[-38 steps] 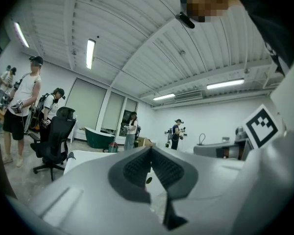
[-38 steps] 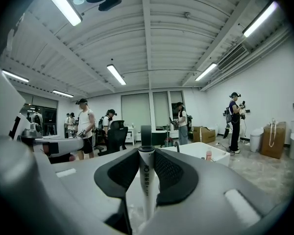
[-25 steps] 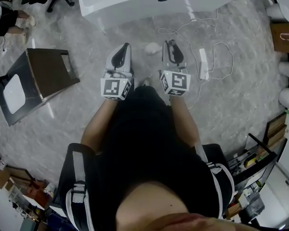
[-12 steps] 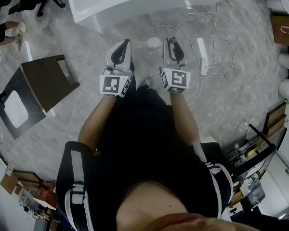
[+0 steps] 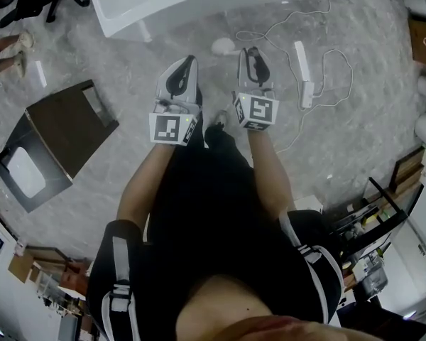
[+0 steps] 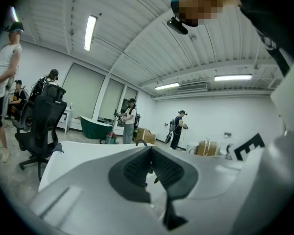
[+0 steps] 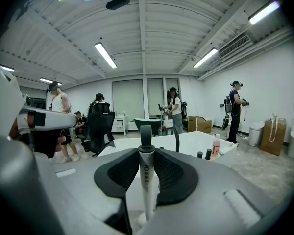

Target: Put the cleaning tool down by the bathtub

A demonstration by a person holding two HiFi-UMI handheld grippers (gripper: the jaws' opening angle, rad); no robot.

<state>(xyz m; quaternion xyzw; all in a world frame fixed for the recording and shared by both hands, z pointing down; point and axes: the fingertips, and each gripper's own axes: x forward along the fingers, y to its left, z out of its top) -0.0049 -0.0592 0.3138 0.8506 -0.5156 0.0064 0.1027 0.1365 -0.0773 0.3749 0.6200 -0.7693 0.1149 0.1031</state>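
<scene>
The cleaning tool (image 7: pixel 146 180) is a white stick handle with a hanging loop at its top. My right gripper (image 7: pixel 147 165) is shut on the handle, which stands upright between the pads. In the head view the tool's round white head (image 5: pixel 222 46) shows just left of the right gripper (image 5: pixel 250 52). My left gripper (image 5: pixel 187 64) is held beside it, its pads (image 6: pixel 137 168) meeting at the tip with nothing between them. The white bathtub (image 5: pixel 199 2) lies ahead on the grey floor, a short way beyond both grippers, and fills the middle of both gripper views (image 7: pixel 196 141).
A white power strip (image 5: pixel 303 73) with a looping cable lies on the floor to the right. A dark cabinet (image 5: pixel 64 130) lies on its side at the left. Small bottles (image 7: pixel 215 148) stand on the tub's rim. Several people and an office chair (image 6: pixel 41 126) are farther off.
Both grippers have moved forward and down toward the bathtub, side by side. The right one still holds the tool.
</scene>
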